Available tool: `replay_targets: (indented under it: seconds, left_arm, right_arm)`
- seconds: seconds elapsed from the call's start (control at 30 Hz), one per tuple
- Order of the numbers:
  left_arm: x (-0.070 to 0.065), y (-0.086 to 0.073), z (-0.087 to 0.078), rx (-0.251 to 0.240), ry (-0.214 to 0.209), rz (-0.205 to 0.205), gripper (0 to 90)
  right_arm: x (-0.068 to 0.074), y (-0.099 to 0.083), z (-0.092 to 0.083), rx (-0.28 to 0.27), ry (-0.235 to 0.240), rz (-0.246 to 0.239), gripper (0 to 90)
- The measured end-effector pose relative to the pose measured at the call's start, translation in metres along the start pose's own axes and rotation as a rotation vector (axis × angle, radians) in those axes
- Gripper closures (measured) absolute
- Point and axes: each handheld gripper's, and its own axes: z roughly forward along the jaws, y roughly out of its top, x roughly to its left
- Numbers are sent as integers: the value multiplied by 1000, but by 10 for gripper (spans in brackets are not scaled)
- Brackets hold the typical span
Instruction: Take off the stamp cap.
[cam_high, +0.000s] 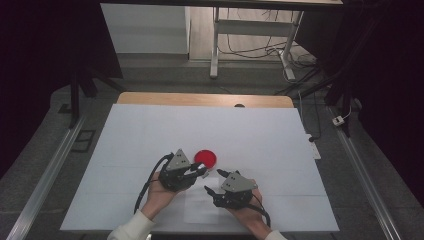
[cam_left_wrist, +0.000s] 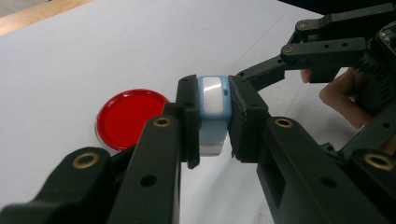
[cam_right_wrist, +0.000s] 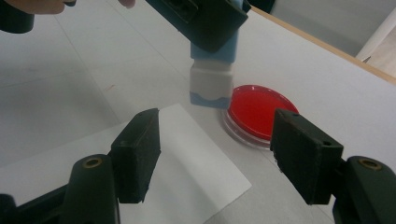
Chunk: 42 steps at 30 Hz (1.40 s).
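Note:
My left gripper (cam_high: 201, 170) is shut on a small light-blue and white block (cam_left_wrist: 214, 109), held upright with its white and blue foot (cam_right_wrist: 211, 88) pointing down, a little above the table. Just beyond it lies a round red dish (cam_high: 205, 158) with a clear rim, flat on the white table cover; in the right gripper view the red dish (cam_right_wrist: 259, 111) sits right behind the block. My right gripper (cam_high: 213, 181) stands open with nothing between its jaws, close to the right of the left one. Its jaws frame a white sheet of paper (cam_right_wrist: 187, 161) below the block.
The paper sheet (cam_high: 200, 207) lies at the near middle of the white table cover (cam_high: 150, 130). A wooden table edge (cam_high: 200, 98) shows at the far side. Beyond it, desk legs (cam_high: 215, 45) and cables stand on the floor.

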Motion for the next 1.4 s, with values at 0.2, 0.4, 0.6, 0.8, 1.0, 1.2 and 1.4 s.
replay_targets:
  seconds: [0.2, 0.4, 0.6, 0.8, 1.0, 1.2, 1.4]
  left_arm:
    - [0, 0, 0, -4, -1, -2, 748]
    - [0, 0, -1, -8, -10, -11, 748]
    - [-1, 1, 0, -11, -11, -9, 748]
    - [-1, 1, -1, -13, -13, -8, 748]
    - [-3, 1, -1, -15, -18, -3, 748]
    - [-4, 1, -1, -16, -18, -3, 748]
    - [-3, 1, -1, -16, -21, -5, 748]
  right_arm:
    - [2, 4, 5, 5, -11, 0, 333]
    - [3, 5, 10, 12, -14, 6, 340]
    - [5, 7, 13, 17, -28, 3, 356]
    - [5, 7, 19, 29, -36, 12, 391]
    - [5, 8, 23, 43, -49, 17, 455]
    - [5, 8, 26, 48, -55, 24, 492]
    - [6, 8, 29, 55, -58, 17, 520]
